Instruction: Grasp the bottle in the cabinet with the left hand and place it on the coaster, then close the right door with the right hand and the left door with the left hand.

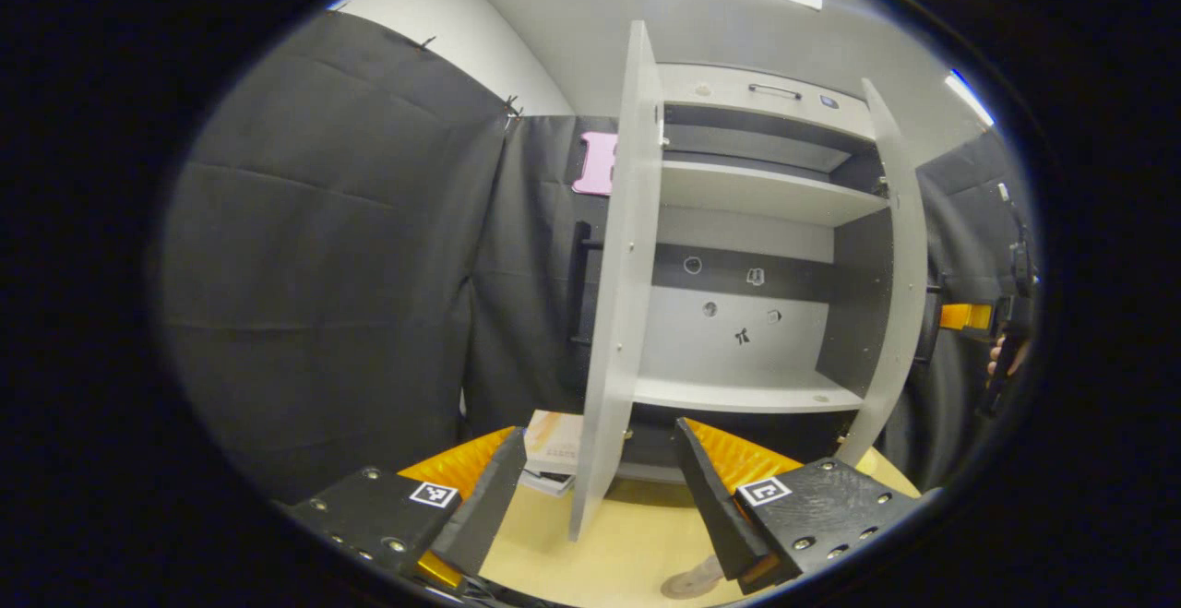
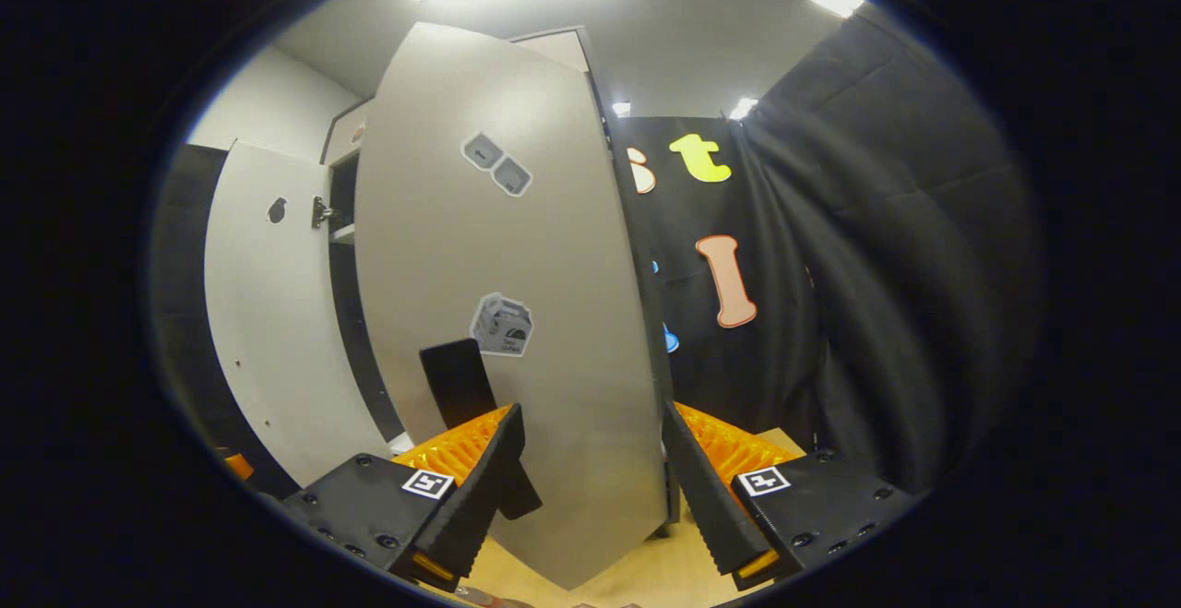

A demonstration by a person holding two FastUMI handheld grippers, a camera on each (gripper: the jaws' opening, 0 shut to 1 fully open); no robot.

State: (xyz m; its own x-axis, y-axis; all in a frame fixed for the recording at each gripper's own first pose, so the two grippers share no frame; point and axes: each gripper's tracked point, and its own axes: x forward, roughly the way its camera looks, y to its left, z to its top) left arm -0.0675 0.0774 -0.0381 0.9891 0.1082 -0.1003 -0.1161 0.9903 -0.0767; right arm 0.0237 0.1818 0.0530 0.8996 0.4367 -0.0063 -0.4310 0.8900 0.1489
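Left view – bare shelves [image 1: 747,394]; right – door [image 2: 517,313].

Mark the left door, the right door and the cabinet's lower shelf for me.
left door [image 1: 620,294]: left gripper view, inner face.
right door [image 2: 517,313]: right gripper view, outer face.
lower shelf [image 1: 747,394]: left gripper view, bare top surface.

Support surface: pale wooden table [image 1: 627,543], carrying a grey cabinet [image 1: 747,313] with both doors open and its shelves [image 1: 738,393] bare. Beside the cabinet's left door [image 1: 616,313], a small stack of flat boxes [image 1: 552,451] lies directly on the tabletop.
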